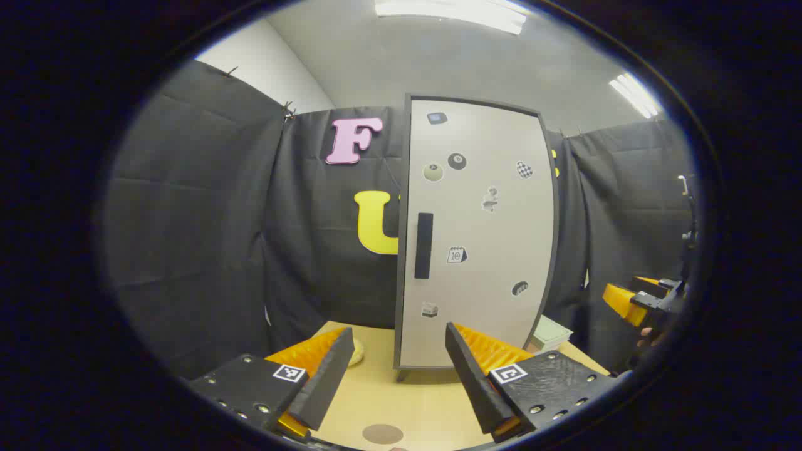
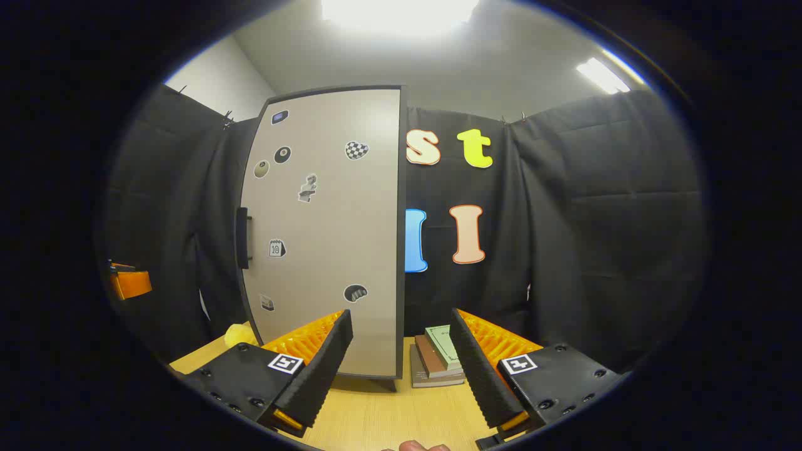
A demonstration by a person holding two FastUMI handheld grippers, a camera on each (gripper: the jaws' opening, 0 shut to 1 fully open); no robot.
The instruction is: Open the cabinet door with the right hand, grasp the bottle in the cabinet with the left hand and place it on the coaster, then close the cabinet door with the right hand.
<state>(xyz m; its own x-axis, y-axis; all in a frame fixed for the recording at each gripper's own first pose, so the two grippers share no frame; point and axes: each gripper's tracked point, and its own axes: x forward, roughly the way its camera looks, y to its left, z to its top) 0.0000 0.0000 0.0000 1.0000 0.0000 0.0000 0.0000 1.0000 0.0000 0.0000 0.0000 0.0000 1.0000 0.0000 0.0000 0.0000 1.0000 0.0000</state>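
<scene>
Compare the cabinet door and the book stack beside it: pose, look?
The cabinet door stands upright, tall and closed; the book stack lies flat and low on the table. The door is pale grey with stickers and a dark handle; the books are greenish and brown. Both sit on the same table, close together.

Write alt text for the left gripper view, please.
A closed cabinet door with a dark vertical handle and small stickers stands on a wooden table, straight ahead of the open, empty left gripper. A brown round coaster lies between its fingers.
</scene>
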